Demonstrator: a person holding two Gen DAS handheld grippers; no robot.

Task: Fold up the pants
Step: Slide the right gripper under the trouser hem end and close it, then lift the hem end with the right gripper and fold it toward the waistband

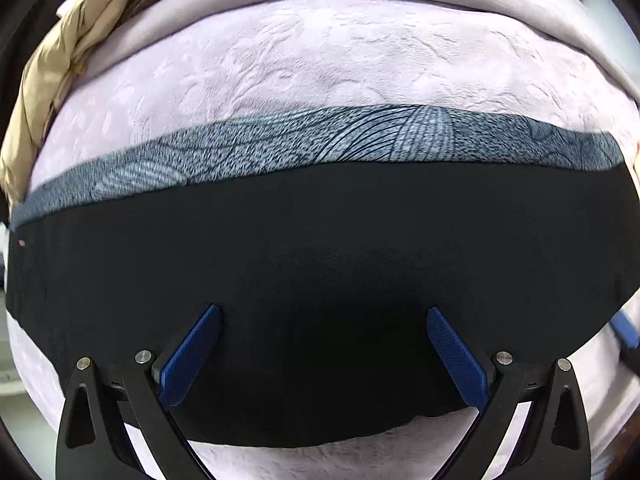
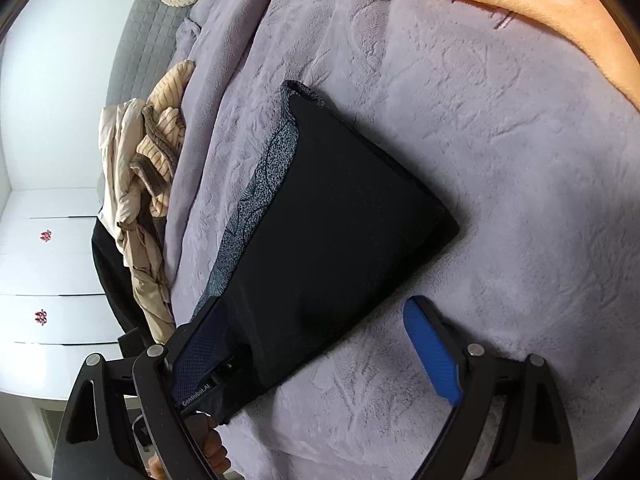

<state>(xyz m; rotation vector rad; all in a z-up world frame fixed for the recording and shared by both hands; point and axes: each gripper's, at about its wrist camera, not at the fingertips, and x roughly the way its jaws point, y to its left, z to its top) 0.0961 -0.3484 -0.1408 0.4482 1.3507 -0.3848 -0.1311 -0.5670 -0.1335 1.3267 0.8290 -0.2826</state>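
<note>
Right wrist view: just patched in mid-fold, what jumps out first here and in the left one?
The black pants lie folded in a compact slab mid-bed on the lilac blanket, a grey patterned layer peeking out along their left edge. A heap of beige clothes sits at the bed's left edge, and an orange blanket covers the top right corner. The left gripper is open over the pants.

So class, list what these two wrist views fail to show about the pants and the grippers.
1. Left wrist view: the black pants run past both side edges, so their ends are cut off.
2. Right wrist view: the right gripper has its left finger covering the pants' near corner.
3. Both views: layers under the folded fabric are hidden.
</note>
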